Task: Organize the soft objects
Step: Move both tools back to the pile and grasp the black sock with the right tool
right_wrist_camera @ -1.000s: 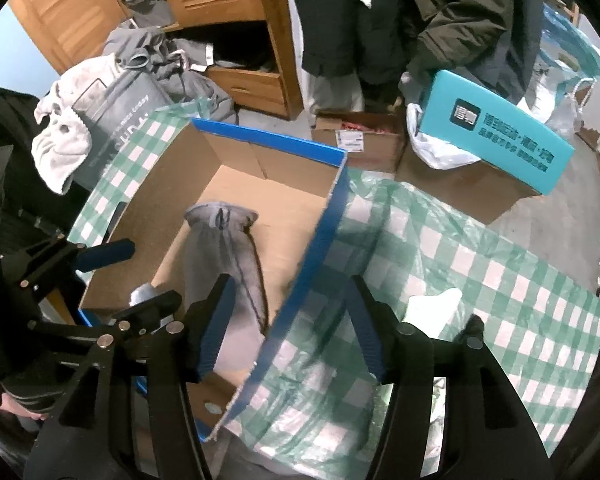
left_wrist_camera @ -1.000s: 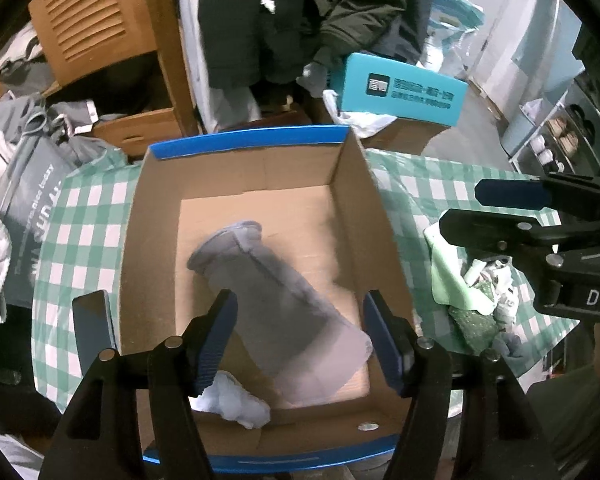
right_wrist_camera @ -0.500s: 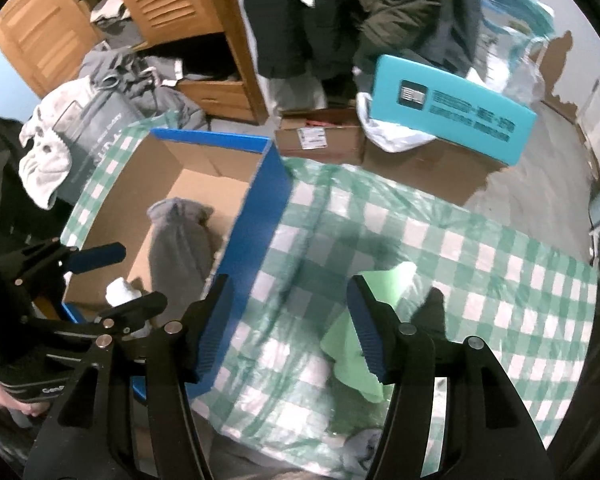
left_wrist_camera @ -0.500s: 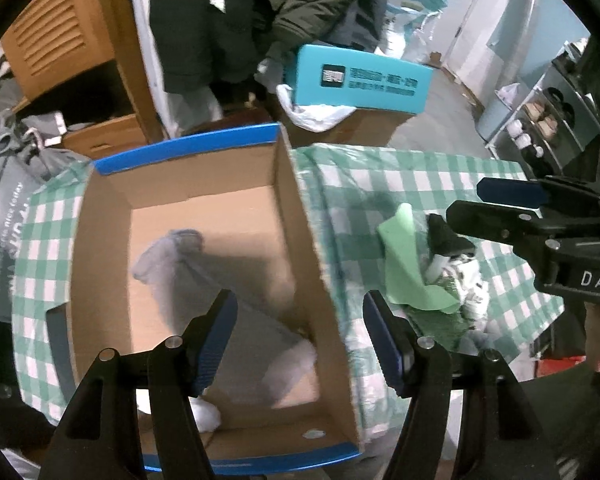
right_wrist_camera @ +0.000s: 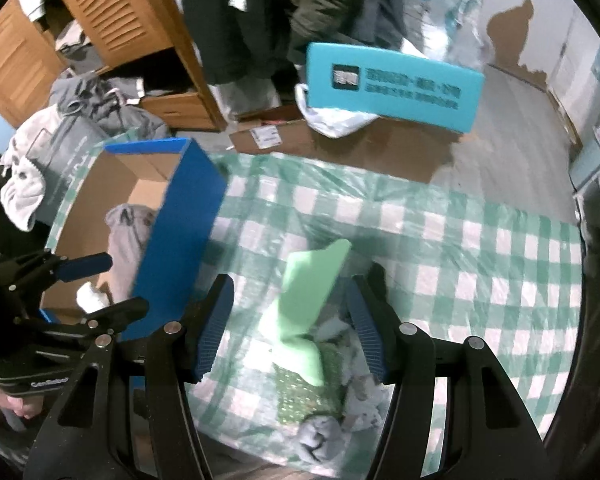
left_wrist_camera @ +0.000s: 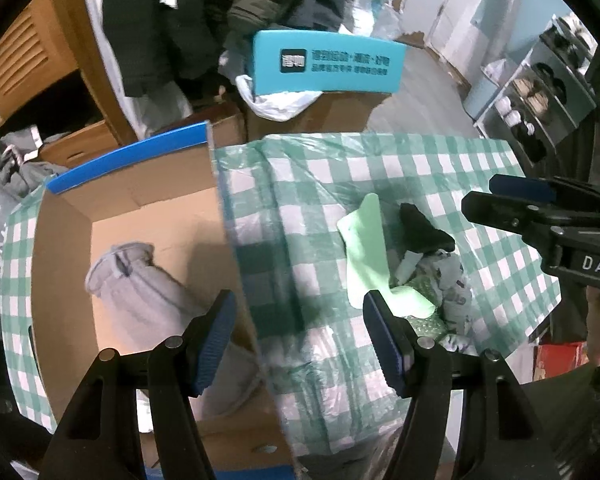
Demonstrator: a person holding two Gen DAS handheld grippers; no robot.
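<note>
1. Green-and-white checked cloth [left_wrist_camera: 380, 168] is covering the desk, with a wooden louvred cabinet [right_wrist_camera: 112, 12] and dark coats [left_wrist_camera: 204, 20] standing behind it.
2. A blue-edged cardboard box [left_wrist_camera: 60, 248] is sitting at 9 o'clock in the left wrist view, holding a grey sock [left_wrist_camera: 140, 292] and something white near its front corner (too hidden to name).
3. A pile of soft things is lying on the cloth at 3 o'clock from the box: a pale green cloth [right_wrist_camera: 312, 280] on top, a black piece [left_wrist_camera: 420, 228] beside it, and a grey bundle [right_wrist_camera: 320, 436] at the near edge.
4. The left hand-held gripper [left_wrist_camera: 296, 340] is hovering over the box's right wall, jaws apart and holding nothing.
5. The right hand-held gripper [right_wrist_camera: 288, 320] is hanging above the pile, jaws parted either side of the green cloth, not pressing it.
</note>
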